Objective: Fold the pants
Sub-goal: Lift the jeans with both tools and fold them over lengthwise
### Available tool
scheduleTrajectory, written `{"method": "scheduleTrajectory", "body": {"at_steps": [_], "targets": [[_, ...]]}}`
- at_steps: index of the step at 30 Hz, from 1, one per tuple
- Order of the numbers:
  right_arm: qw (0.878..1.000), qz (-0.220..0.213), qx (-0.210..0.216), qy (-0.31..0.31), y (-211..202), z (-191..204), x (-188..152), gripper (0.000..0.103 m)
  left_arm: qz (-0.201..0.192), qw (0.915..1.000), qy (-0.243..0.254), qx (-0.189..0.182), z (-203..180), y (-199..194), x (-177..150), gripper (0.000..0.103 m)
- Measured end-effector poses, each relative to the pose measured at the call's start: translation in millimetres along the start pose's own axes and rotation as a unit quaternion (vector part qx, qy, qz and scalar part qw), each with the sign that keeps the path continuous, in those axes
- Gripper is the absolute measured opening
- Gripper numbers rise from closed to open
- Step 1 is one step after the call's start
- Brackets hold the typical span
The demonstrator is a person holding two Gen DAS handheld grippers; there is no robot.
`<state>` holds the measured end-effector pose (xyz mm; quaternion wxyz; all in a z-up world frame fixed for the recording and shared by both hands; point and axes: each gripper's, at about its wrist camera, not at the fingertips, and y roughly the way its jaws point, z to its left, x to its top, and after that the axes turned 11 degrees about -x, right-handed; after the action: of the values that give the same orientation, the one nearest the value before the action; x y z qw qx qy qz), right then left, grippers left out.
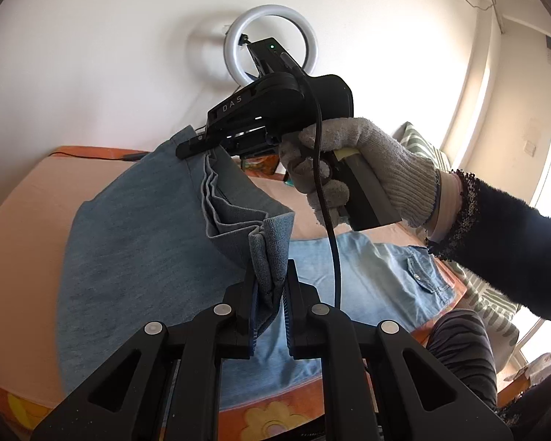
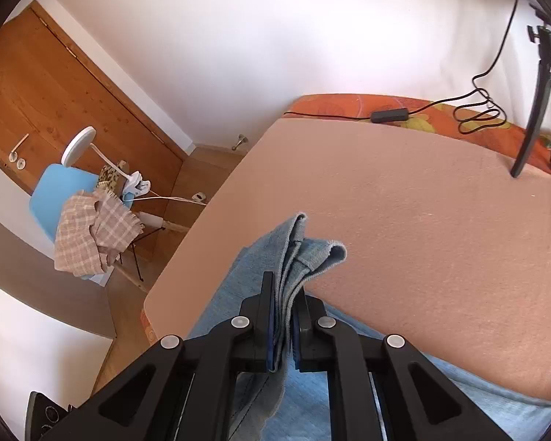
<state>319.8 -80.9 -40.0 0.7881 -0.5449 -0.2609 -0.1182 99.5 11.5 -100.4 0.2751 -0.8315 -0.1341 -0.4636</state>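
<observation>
We are working over the bed (image 2: 422, 220), its pinkish cover bare across the far half and toward the far corner where a tripod (image 2: 540, 103) stands on it. The pants (image 1: 136, 242) are blue jeans: the waist end with a back pocket (image 1: 426, 272) lies flat near the bed's right edge in the left camera's view, while the leg end is lifted off the cover and hangs between our two tools.

Our left gripper (image 1: 270, 294) has its fingers closed tight on a bunched stack of hem layers. Our right gripper (image 2: 283, 316) is likewise clamped on several layers of denim, and from the left camera we see it held up by our gloved right hand (image 1: 367, 169), with the cloth edge stretched between the two grips.

We judge the legs are already laid one on the other, since several hem layers show in each pinch. The crosswise fold looks under way but not finished: the raised end has yet to be carried over and set down on the waist half, then smoothed
</observation>
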Motion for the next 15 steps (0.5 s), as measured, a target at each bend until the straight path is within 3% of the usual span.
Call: {"method": "scheduleTrajectory", "body": {"at_steps": [15], "targets": [[0.997,-0.033,-0.062,0.03,-100,-91,-55,0.005,0.036,0.9959,0.037,-0.075,-81,56,-6,0.01]]}}
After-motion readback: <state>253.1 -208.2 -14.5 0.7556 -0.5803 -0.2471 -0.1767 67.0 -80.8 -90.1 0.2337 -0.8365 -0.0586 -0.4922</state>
